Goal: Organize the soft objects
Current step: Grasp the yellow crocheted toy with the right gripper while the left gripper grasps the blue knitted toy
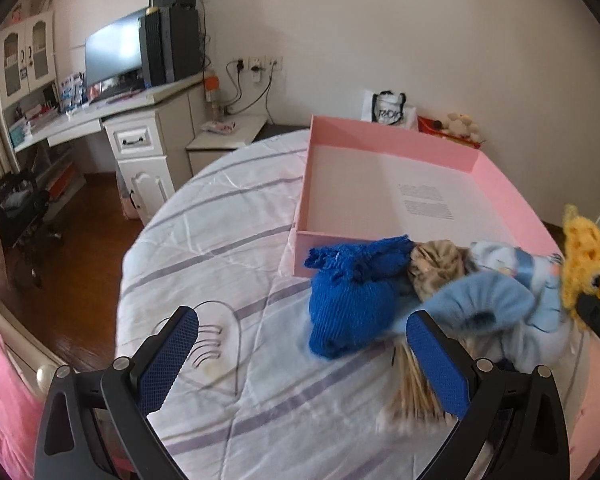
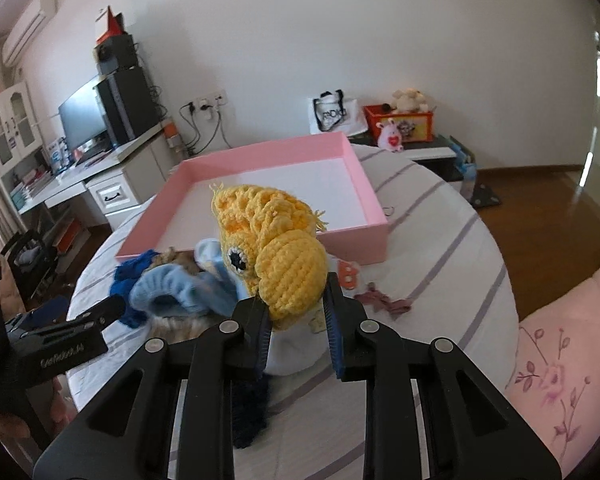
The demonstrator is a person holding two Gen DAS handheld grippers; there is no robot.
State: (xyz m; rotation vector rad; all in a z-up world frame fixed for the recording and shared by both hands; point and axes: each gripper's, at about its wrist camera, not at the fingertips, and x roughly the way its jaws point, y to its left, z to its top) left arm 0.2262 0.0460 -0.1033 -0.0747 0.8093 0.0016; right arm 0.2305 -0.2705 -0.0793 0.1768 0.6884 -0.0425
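The bed point(image 1: 204, 216) fills most of both views, a white quilt with pale purple stripes. On it, toward 12 o'clock from my right tongs, sits the pink tray point(image 2: 256, 152), a shallow box with a white floor and nothing inside it; in the left view its near wall point(image 1: 300, 252) is at 1 o'clock.

Just in front of the tray's near wall lies the pile of soft things, touching one another. From the left view: a dark blue knit piece point(image 1: 348, 312) at 12 o'clock, a brown tabby toy point(image 1: 436, 268) behind it, and a light blue fleece piece point(image 1: 484, 296) at 1 o'clock. A bundle of thin tan sticks or fringe point(image 1: 416, 384) lies under my right-hand finger there; it is too blurred to name.

My left tongs point(image 1: 304, 352) are spread wide and hold nothing. The right-hand pad point(image 1: 436, 364) is just beside the fleece; I cannot tell whether it touches.

My right tongs point(image 2: 296, 320) are clamped on the yellow toy point(image 2: 276, 248), a crocheted creature with a black-and-white eye and loose yarn tufts. The pads point(image 2: 334, 320) pinch its lower bulge, and it stands up above the pile, in front of the tray at 12 o'clock. In the left view it shows at 3 o'clock point(image 1: 588, 256).

A small orange-and-white piece point(image 2: 347, 274) and a mauve scrap point(image 2: 384, 300) lie on the quilt at 1 o'clock of the right tongs.
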